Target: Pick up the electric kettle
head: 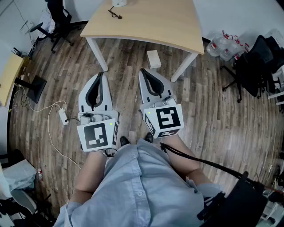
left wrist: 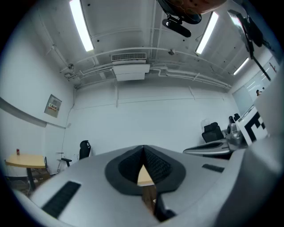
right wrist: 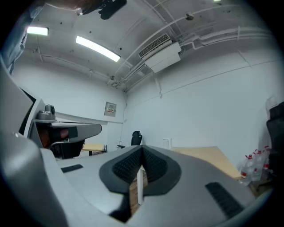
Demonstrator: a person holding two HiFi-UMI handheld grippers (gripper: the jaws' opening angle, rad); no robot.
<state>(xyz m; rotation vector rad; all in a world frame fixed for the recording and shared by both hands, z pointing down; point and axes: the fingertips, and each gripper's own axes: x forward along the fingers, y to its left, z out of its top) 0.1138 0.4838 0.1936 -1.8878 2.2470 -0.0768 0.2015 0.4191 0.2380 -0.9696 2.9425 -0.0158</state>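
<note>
No kettle shows clearly. Only a white object (head: 119, 2), cut off by the top edge, stands on the far part of the light wooden table (head: 155, 22). Near it lies a small black item (head: 114, 13). My left gripper (head: 101, 73) and right gripper (head: 143, 70) are held side by side over the wooden floor, short of the table, pointing toward it. Both have their jaws together with nothing between them. In the left gripper view the left gripper's (left wrist: 143, 149) jaws meet at the tip. In the right gripper view the right gripper (right wrist: 142, 149) looks the same.
A white box (head: 153, 59) lies on the floor under the table's near edge. A power strip (head: 63, 116) with white cable lies at the left. An office chair (head: 57, 22) stands at the back left, with water bottles (head: 224, 42) and a black chair (head: 255, 64) at the right.
</note>
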